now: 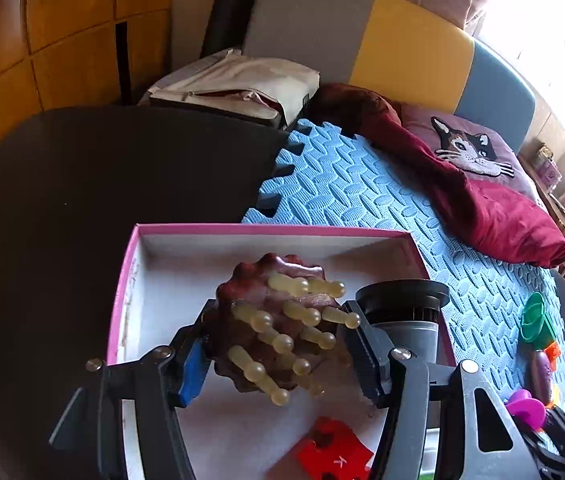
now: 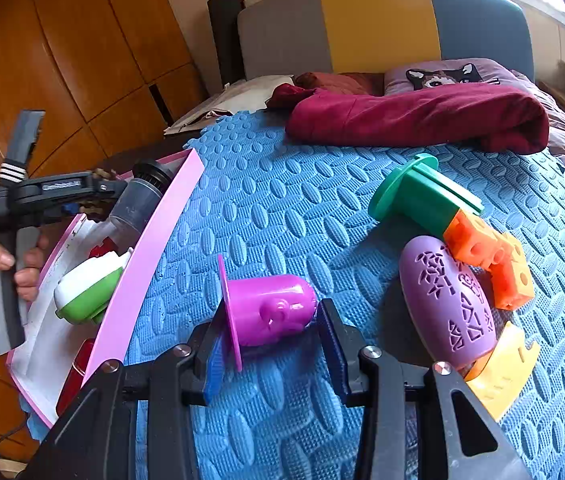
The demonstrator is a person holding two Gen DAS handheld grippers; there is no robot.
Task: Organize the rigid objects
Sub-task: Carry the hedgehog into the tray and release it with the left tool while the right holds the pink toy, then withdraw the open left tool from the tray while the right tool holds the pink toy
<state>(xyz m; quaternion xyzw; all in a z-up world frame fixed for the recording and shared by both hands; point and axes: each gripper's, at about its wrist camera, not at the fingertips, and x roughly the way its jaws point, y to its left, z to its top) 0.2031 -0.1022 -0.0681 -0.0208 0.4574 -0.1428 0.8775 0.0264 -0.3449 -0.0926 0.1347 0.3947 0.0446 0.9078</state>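
Here the left hand-held gripper (image 1: pixel 278 344) hangs over the pink box (image 1: pixel 122 292), jaws flanking a spiky brown massage ball (image 1: pixel 250 304); whether the pads press it, I cannot tell. The right hand-held gripper (image 2: pixel 270 344) is clenched on a purple cup (image 2: pixel 266 308) lying on the blue foam mat (image 2: pixel 282 208).

Knobbed maroon massager (image 1: pixel 266 320) over pink-rimmed box (image 1: pixel 122 280)

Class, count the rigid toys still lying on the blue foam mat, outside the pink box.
5: magenta cup between the right hand-held gripper fingers, green spool, orange block, purple egg, yellow piece. More may hide behind.
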